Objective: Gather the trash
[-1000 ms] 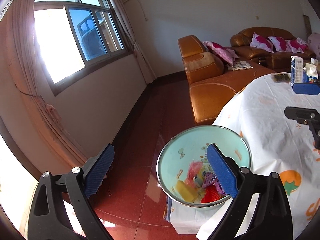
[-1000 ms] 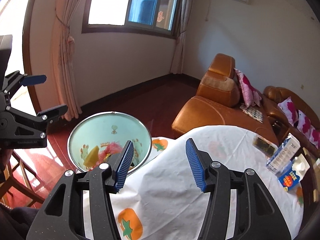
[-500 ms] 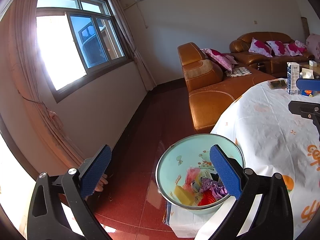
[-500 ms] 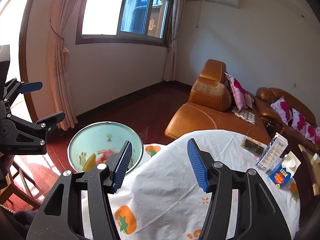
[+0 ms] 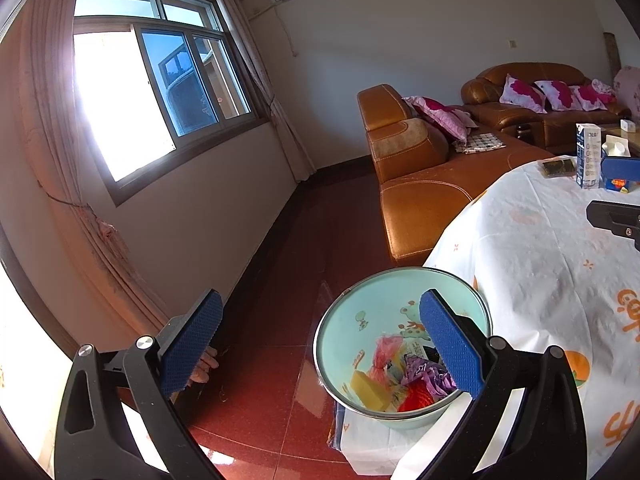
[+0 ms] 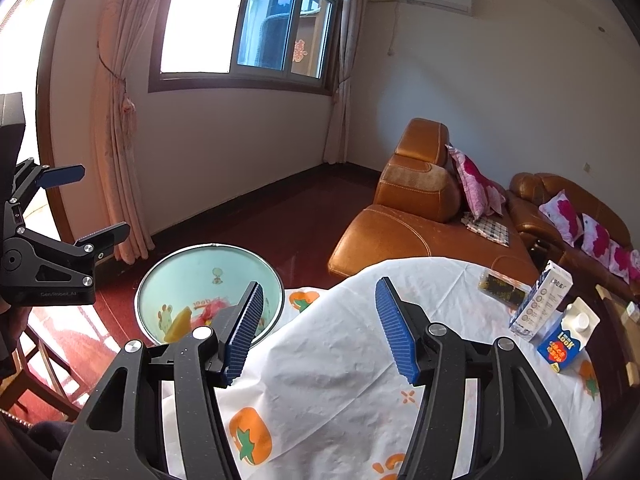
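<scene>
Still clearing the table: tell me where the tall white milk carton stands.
In the right wrist view the tall white milk carton stands upright at the table's far right, between the dark packet and the blue carton.

Sunlit window (image 5: 120, 100), red floor (image 5: 312, 248), leather sofa (image 6: 408, 220)

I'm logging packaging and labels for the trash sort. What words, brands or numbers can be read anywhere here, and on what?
"LOOK": blue gable-top carton on the table.
"deer", seen upside down: inner wall of the mint trash bin.
"GenRobot.AI", faint: body of the left gripper.
Red Chinese character, probably 囍: sticker on the window.
Tall white and blue carton: print too small to read.
Orange print on the tablecloth: cut off, unreadable.
</scene>
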A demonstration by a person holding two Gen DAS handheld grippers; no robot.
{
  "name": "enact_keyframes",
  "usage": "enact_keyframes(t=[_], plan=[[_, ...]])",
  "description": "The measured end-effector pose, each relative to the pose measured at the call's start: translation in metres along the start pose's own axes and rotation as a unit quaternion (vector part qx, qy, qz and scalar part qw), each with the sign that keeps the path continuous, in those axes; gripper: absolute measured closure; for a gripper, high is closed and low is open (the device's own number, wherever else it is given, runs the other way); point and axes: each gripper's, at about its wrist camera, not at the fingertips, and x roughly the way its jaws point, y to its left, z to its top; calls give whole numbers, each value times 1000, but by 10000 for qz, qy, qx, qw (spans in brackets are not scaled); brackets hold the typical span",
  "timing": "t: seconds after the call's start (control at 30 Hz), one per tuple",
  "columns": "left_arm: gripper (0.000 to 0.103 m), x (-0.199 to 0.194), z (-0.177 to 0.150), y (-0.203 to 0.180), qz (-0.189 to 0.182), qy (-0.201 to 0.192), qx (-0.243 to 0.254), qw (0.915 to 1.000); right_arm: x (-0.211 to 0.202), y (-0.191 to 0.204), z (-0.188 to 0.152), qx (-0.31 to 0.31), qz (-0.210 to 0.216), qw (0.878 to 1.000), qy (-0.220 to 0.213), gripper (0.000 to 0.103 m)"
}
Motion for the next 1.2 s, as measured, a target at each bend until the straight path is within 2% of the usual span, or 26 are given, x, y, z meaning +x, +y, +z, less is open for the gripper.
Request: enact_keyframes(t=[0.97,1.0,1.07,1.2], plan=[[6,4,-2,-5,105,61,98,9999,-12,-8,1,203,-140,9995,-196,44],[6,4,-3,-5,96,57,102,9999,-13,-8,1,214,-147,9994,-209,43],[6,4,-3,-5,83,72,99,9999,-15,-9,2,227,-175,9993,-254,33],[6,4,-2,-6,79,75,121,9999,-17,-9,2,229,-199,9991,-299,33]])
